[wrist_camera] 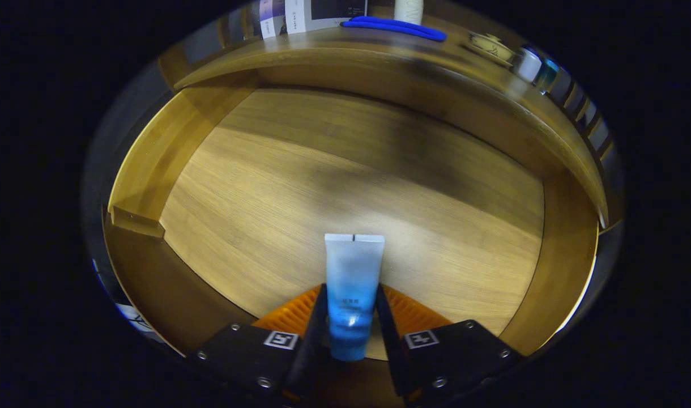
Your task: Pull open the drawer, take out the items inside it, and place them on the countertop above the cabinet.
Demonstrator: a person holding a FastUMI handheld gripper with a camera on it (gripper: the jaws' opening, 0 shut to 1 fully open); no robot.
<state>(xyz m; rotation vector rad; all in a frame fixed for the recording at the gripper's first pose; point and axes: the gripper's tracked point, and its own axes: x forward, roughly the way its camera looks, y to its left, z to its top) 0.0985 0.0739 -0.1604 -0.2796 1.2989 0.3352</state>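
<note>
A blue and white squeeze tube [352,283] stands between my fingers, its flat crimped end pointing away from me. My gripper [351,309] is shut on the tube, both fingers pressing its sides. Below and beyond it lies the open wooden drawer [153,158], whose bare floor stretches ahead of the tube. Past the drawer's far end runs the countertop [323,42] of the cabinet.
On the countertop lie a flat blue object [396,27], a white roll or bottle [409,10], a white cup [529,63] and some printed cards [306,14]. The drawer's side walls rise left and right of the fingers.
</note>
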